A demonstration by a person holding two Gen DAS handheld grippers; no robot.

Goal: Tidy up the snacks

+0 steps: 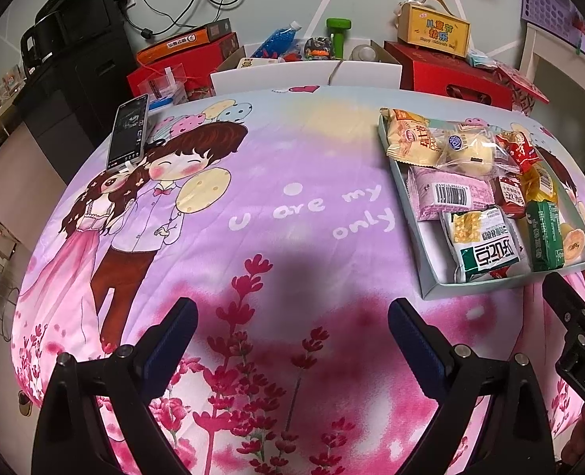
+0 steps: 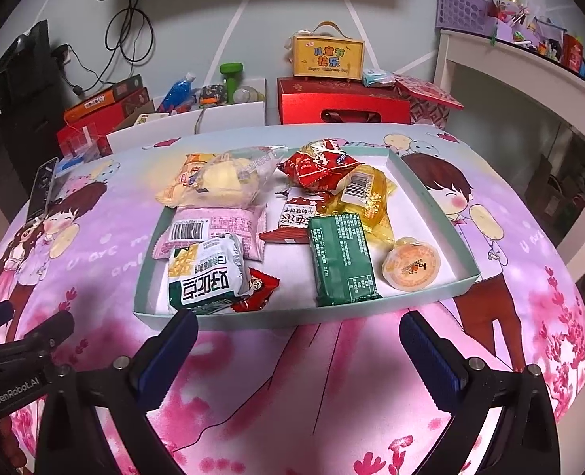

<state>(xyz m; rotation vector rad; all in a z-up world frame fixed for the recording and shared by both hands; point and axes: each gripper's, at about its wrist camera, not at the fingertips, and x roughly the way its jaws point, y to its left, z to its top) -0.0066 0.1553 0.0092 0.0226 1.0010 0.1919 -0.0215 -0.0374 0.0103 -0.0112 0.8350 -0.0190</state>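
We hold both tongs, left tongs [image 1: 292, 316] and right tongs [image 2: 298, 328], apart and empty, just short of the tray [image 2: 252, 318]. All snacks, like the green pack [image 2: 341, 261], sit inside the tray on the worktop [image 1: 292, 237]; likely done.

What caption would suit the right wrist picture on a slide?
Open right tongs hover before a shallow tray of packaged snacks on a cartoon-print cloth.

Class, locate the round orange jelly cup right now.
In the right wrist view, the jelly cup lies in the tray's near right corner, just right of the green packet.
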